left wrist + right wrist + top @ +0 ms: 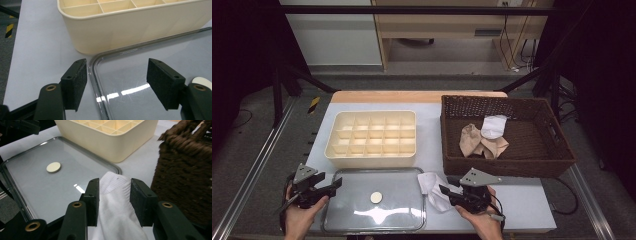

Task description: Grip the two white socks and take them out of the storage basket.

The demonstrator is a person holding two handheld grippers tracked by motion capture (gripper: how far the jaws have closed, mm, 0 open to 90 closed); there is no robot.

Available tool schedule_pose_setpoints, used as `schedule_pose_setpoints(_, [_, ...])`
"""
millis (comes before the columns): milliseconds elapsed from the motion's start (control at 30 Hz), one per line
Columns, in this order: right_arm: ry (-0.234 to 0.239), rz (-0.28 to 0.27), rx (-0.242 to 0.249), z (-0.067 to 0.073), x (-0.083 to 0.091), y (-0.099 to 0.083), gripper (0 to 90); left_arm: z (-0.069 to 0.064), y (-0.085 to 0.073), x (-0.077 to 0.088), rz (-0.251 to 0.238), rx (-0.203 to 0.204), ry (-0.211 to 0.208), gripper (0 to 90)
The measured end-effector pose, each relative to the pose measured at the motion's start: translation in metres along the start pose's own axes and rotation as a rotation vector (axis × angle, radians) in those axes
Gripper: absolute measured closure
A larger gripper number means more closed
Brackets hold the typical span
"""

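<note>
White ribbed cotton sock (117,212) lies flat on table beside metal tray, between right gripper (113,201) jaws (apart, not pressing). Left gripper (116,83) jaws wide apart, empty. Sorting barely begun: socks remain in brown wicker basket (557,150).

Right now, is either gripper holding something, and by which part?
Nothing is held. The right gripper stands open around the white sock near its cuff end, pads not pressing it. The left gripper is open over the tray corner.
</note>
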State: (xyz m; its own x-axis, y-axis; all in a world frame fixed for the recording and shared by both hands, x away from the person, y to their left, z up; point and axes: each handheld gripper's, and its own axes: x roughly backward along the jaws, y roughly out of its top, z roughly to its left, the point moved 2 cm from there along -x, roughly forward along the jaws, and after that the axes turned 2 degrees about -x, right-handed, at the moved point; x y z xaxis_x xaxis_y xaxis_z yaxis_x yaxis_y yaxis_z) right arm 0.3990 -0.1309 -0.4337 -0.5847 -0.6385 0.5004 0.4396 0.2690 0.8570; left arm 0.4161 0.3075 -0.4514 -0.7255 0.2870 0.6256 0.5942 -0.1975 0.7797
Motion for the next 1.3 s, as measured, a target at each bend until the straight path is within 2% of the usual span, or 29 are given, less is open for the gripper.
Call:
schedule_pose_setpoints(67, [0.01, -0.002, -0.014, -0.002, 0.004, 0.003, 56.7, 0.0, 0.0, 0.0, 0.001, 0.0, 0.0, 32.8])
schedule_pose_setpoints(233, [-0.023, -0.011, -0.036, -0.007, 0.011, 0.009, 52.2, 0.0, 0.0, -0.001, 0.005, 0.003, 0.001, 32.8])
schedule_pose_setpoints(433, [-0.032, -0.03, -0.073, -0.012, 0.024, 0.025, 52.3, 0.001, 0.0, -0.002, 0.006, 0.002, 0.006, 32.8])
schedule_pose_setpoints(533, [-0.025, -0.043, -0.085, -0.015, 0.03, 0.033, 56.5, 0.001, 0.0, -0.002, 0.007, 0.002, 0.005, 32.7])
schedule_pose_setpoints(667, [-0.059, -0.069, -0.073, -0.021, 0.037, 0.045, 55.0, 0.001, 0.0, -0.002, 0.01, 0.004, 0.007, 32.7])
schedule_pose_setpoints(733, [-0.083, -0.076, -0.068, -0.025, 0.037, 0.053, 54.0, 0.001, 0.0, -0.003, 0.01, 0.004, 0.008, 32.6])
schedule_pose_setpoints(800, [-0.089, -0.087, -0.068, -0.03, 0.035, 0.059, 53.7, 0.001, 0.0, -0.002, 0.009, 0.005, 0.007, 32.6])
schedule_pose_setpoints(867, [-0.119, -0.103, -0.072, -0.035, 0.033, 0.065, 52.2, 0.001, 0.0, -0.002, 0.01, 0.006, 0.007, 32.6])
schedule_pose_setpoints(1033, [-0.145, -0.138, -0.082, -0.049, 0.028, 0.081, 49.5, 0.002, 0.0, -0.003, 0.011, 0.007, 0.008, 32.5])
schedule_pose_setpoints(1167, [-0.182, -0.15, -0.096, -0.064, 0.024, 0.094, 47.7, 0.002, 0.0, -0.003, 0.01, 0.008, 0.007, 32.4])
schedule_pose_setpoints(1300, [-0.196, -0.152, -0.107, -0.077, 0.021, 0.105, 46.1, 0.003, 0.0, -0.004, 0.011, 0.011, 0.005, 32.3])
